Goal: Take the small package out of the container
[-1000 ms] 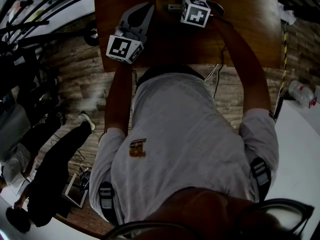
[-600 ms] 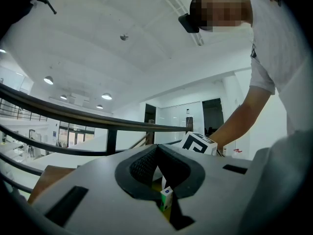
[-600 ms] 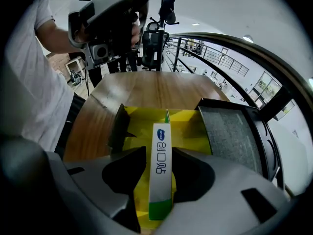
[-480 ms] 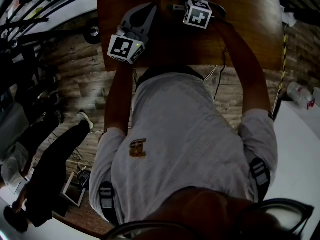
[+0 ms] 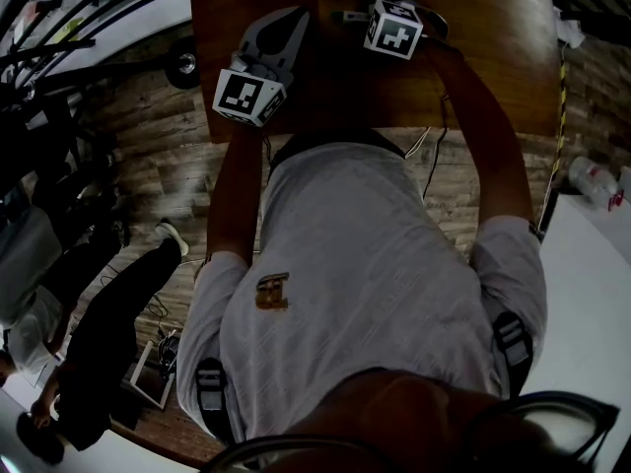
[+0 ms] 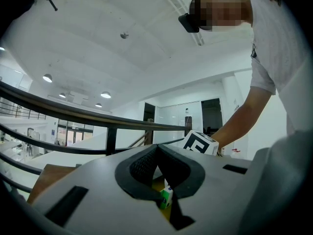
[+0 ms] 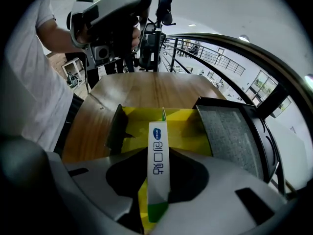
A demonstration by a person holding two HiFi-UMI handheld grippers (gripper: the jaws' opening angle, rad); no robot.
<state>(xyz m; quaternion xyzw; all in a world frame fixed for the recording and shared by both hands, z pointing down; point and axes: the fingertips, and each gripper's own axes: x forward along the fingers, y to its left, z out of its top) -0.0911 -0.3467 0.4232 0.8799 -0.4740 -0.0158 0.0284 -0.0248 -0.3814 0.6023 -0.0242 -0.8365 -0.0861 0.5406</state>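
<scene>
I count one table (image 5: 493, 47). On the table sits one container (image 7: 227, 131), with one small package (image 7: 158, 155) standing in it. Over the table I have two grippers, the left gripper (image 6: 157, 153) and the right gripper (image 7: 159, 180). The right one's jaws are closing with that package between them. There are two marker cubes (image 5: 246, 97) (image 5: 394, 30), one per gripper. On the floor left of the table I see two bystanders (image 5: 118, 333) (image 5: 35, 308).

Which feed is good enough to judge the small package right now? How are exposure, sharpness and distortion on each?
Head view: dim, underexposed, the table barely lit, the person's shirt filling the frame. Left gripper view: strong fisheye bend, bright ceiling, dark corners. Right gripper view: fisheye too, but the small package and yellow container are sharp and evenly lit.
</scene>
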